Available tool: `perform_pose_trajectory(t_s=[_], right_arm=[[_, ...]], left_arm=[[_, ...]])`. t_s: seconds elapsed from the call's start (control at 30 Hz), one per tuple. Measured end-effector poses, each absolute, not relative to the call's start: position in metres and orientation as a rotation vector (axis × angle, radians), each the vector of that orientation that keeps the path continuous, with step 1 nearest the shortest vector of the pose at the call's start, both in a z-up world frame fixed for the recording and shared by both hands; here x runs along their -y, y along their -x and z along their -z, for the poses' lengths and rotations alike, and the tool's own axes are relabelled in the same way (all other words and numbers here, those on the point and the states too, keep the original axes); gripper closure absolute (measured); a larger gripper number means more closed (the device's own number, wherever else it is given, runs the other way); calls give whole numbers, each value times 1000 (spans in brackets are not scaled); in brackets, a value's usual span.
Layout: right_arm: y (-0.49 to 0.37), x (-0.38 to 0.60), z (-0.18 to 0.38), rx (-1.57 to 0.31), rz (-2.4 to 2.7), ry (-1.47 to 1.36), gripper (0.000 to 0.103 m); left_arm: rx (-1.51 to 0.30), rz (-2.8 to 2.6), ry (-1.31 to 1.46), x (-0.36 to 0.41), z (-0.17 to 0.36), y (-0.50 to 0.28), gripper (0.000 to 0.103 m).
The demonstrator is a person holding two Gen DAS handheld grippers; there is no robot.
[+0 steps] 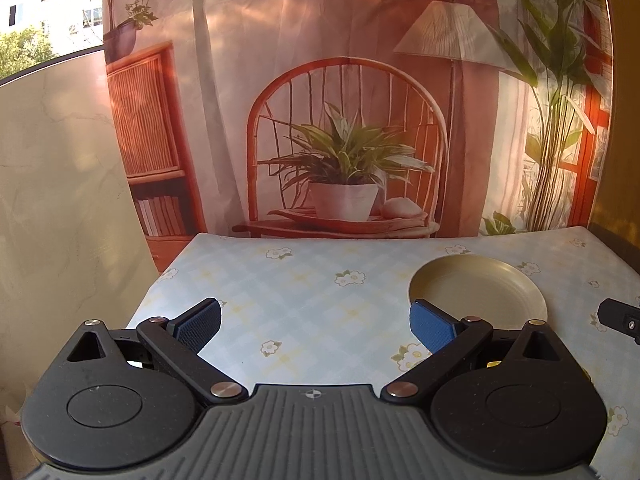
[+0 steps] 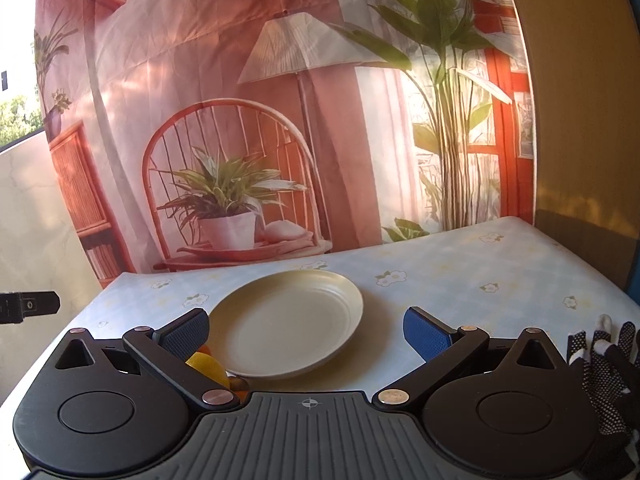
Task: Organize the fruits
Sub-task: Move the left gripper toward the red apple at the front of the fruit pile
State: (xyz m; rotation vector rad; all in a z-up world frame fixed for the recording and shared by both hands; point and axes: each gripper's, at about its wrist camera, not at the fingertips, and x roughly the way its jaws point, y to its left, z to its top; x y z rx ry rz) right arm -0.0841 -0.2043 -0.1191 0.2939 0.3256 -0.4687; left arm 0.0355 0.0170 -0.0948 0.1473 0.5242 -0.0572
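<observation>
A round cream plate [image 2: 288, 322] with nothing on it lies on the flowered tablecloth, just ahead of my right gripper [image 2: 306, 334], which is open and holds nothing. A yellow fruit [image 2: 208, 366] with a bit of orange fruit behind it peeks out under the right gripper's left finger, close to the plate's near left rim. In the left wrist view the same plate [image 1: 480, 290] sits ahead and to the right of my left gripper [image 1: 316, 326], also open with nothing between its fingers. Most of the fruit is hidden by the right gripper's body.
The table [image 1: 320, 280] wears a pale blue checked cloth and ends at a printed backdrop [image 1: 344, 100] of a chair and plant. A dotted black-and-white glove [image 2: 604, 368] lies at the right edge. The other gripper's tip shows at far right [image 1: 620, 316] and far left [image 2: 28, 306].
</observation>
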Motion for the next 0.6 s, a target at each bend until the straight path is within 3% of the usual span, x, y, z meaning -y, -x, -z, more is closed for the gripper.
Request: perform_pose_trajectory(t_s=[0.13,0.6], right_arm=[[93,214,128,-292,478,-322,0],[80,205,128,-478,395,-251,0]], left_arm=[[-533,92,-185,-10,105,-35,7],[-625,132,-160,-21,119,-37,15]])
